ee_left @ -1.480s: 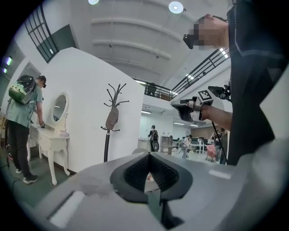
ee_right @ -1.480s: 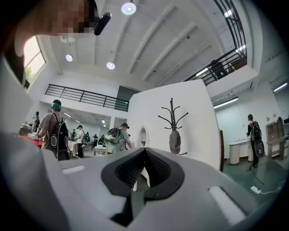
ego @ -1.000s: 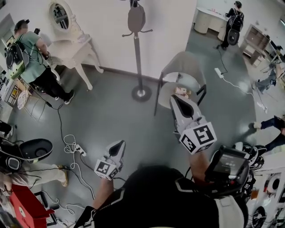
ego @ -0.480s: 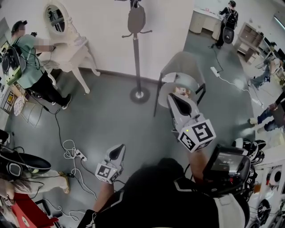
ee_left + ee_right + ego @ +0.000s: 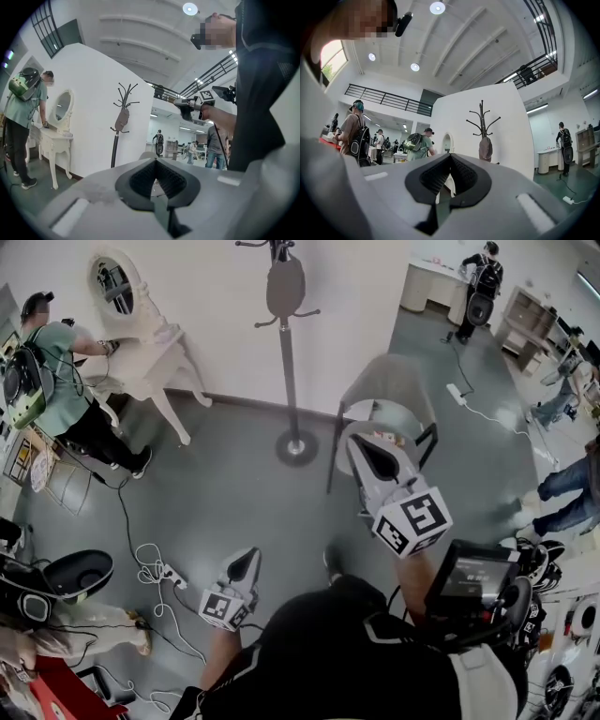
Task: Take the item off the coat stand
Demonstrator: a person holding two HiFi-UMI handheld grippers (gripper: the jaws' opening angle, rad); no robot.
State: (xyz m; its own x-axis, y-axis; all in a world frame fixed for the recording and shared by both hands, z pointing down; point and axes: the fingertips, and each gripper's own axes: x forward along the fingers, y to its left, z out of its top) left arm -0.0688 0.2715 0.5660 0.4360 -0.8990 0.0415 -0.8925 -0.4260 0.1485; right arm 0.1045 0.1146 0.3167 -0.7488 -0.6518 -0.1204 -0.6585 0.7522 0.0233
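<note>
Well, nothing of the job is done yet, by my reckoning. At about ten o'clock from the person holding the tools, a person in green (image 5: 58, 357) leans over a white dressing table (image 5: 150, 341), which has no part in this. The left gripper (image 5: 246, 562) is held low in front of the body. Its jaws are closed tip to tip with nothing between them.

Straight ahead at twelve o'clock stands the coat stand (image 5: 288, 362), close against the white wall and well apart from both tools. The item (image 5: 285, 287), a grey-brown piece that could be a cap or a small bag, hangs from a hook high on the stand. Its long axis runs up and down, alongside the pole. The narrow end is up at the hook and the rounded, fuller end points at the floor.

The right gripper (image 5: 361, 444) is held higher and further forward. Its jaws are likewise pressed together and empty. Just past it, at one o'clock, is a grey chair (image 5: 389, 381).

What is left, I'd say, is everything: close the gap to the stand, open a jaw, take hold of the item and lift it up off its hook.
</note>
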